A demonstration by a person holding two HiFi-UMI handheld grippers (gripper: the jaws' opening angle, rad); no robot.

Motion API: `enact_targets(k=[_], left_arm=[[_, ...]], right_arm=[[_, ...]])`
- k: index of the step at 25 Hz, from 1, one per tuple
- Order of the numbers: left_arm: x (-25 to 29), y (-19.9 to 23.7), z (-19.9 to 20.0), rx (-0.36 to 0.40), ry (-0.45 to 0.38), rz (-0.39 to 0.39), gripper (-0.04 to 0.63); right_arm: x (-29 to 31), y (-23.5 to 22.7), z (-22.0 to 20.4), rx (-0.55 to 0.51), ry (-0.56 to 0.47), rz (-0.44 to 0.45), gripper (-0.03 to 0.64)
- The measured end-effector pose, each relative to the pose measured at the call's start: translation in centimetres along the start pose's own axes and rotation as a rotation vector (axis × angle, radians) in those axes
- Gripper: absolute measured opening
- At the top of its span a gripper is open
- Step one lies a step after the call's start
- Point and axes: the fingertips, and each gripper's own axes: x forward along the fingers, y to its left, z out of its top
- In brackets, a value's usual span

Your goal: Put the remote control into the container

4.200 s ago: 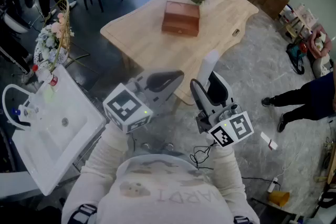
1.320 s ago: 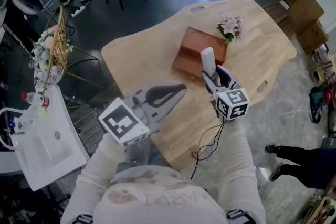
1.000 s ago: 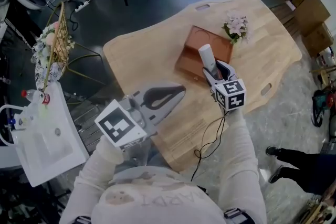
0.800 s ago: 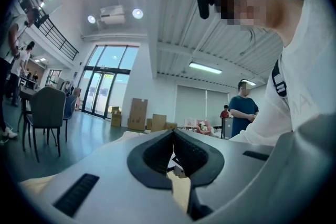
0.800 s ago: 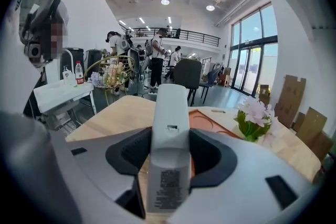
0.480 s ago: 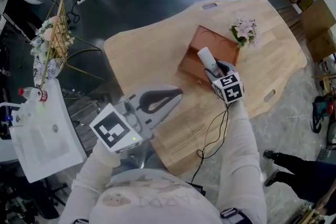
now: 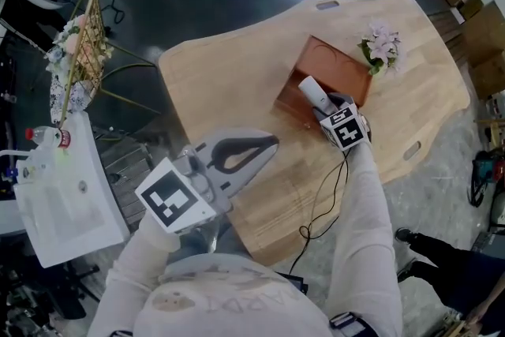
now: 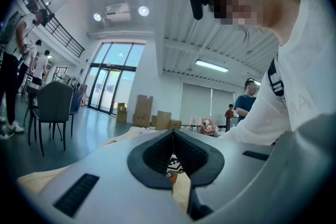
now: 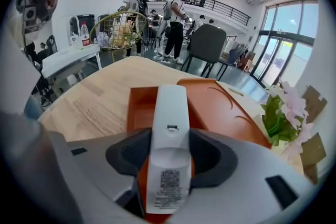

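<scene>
Clamping the white remote control [image 9: 169, 113], label side up, the right gripper [image 9: 169, 152] holds it with its tip over the orange container [image 9: 226, 107] on the wooden table [image 7: 221, 83]. The label's QR code shows, but its print is too small to read. The left gripper [image 8: 172, 160] hangs well apart, jaws together and empty.

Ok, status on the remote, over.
Right tongs shut on remote, over the container, not released. Left tongs shut, empty, off to the side. Nothing in the way; flowers sit beside container.
</scene>
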Motion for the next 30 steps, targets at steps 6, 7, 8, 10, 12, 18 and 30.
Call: enact_targets(k=[6, 7, 8, 10, 12, 18, 30], left_arm=[[0.1, 1.0, -0.5, -0.013, 0.001, 0.015, 0.012], [0.0, 1.2, -0.6, -0.015, 0.003, 0.018, 0.012], [0.0, 1.4, -0.7, -0.016, 0.006, 0.021, 0.012], [-0.1, 1.6, -0.9, -0.021, 0.01, 0.026, 0.012], [-0.2, 1.9, -1.1, -0.027, 0.012, 0.032, 0.012], [-0.2, 2.3, -1.6, -0.034, 0.024, 0.04, 0.012], [-0.4, 2.7, -2.4, -0.037, 0.042, 0.061, 0.012]], right_arm=[[2.1, 0.4, -1.2, -0.05, 0.089, 0.055, 0.225], [2.5, 0.5, -1.4, -0.058, 0.106, 0.065, 0.225], [2.8, 0.6, -1.6, -0.065, 0.12, 0.073, 0.225], [3.3, 0.7, -1.8, -0.08, 0.143, 0.09, 0.225], [3.7, 0.9, -1.8, -0.096, 0.159, 0.106, 0.225], [4.7, 1.2, -2.6, -0.092, 0.217, 0.148, 0.225], [5.1, 1.0, -3.1, -0.001, 0.268, 0.202, 0.23]])
